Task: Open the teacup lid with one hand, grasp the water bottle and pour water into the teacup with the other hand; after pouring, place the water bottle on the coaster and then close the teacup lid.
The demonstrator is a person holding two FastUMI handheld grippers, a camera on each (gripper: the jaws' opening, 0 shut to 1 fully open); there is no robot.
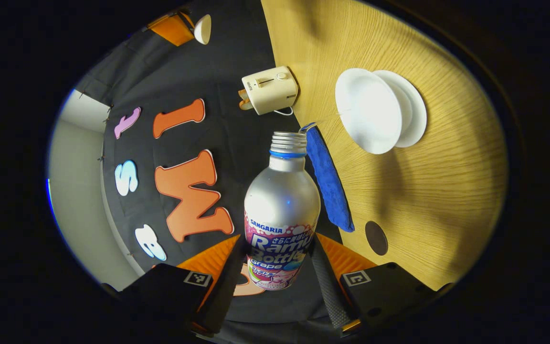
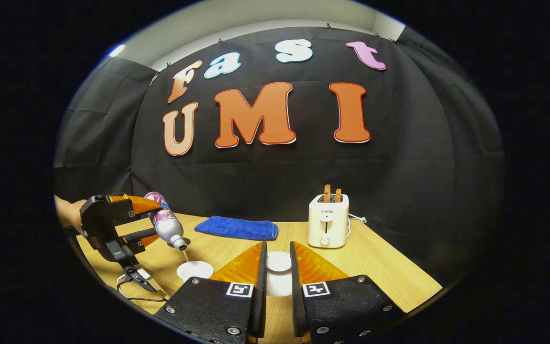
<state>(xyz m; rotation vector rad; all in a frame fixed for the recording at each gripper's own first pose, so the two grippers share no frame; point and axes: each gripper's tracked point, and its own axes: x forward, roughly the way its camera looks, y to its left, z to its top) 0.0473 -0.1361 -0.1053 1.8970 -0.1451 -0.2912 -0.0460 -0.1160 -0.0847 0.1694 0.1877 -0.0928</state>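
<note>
Water bottle [image 1: 281,210] clamped in left claw [image 1: 275,267], both fingers pressed on its labelled lower body, cap off, tipped mouth-down. In right gripper view, thin stream falling from bottle mouth [image 2: 181,246] toward teacup [image 2: 195,270] on desk [image 2: 380,272]. In left gripper view, teacup [image 1: 368,112] wide open just past the bottle neck. Right claw [image 2: 278,272] closed on teacup lid [image 2: 279,261], held off to the side, clear of the cup. Judged step: pouring under way. Next move likely: bring bottle upright, carry to dark round coaster [image 1: 376,237] near desk edge, set down, then lower lid onto cup. Blue cloth [image 2: 237,228] and toaster [image 2: 328,220] at desk's rear. Wood-grain desk; black cloth wall behind.
</note>
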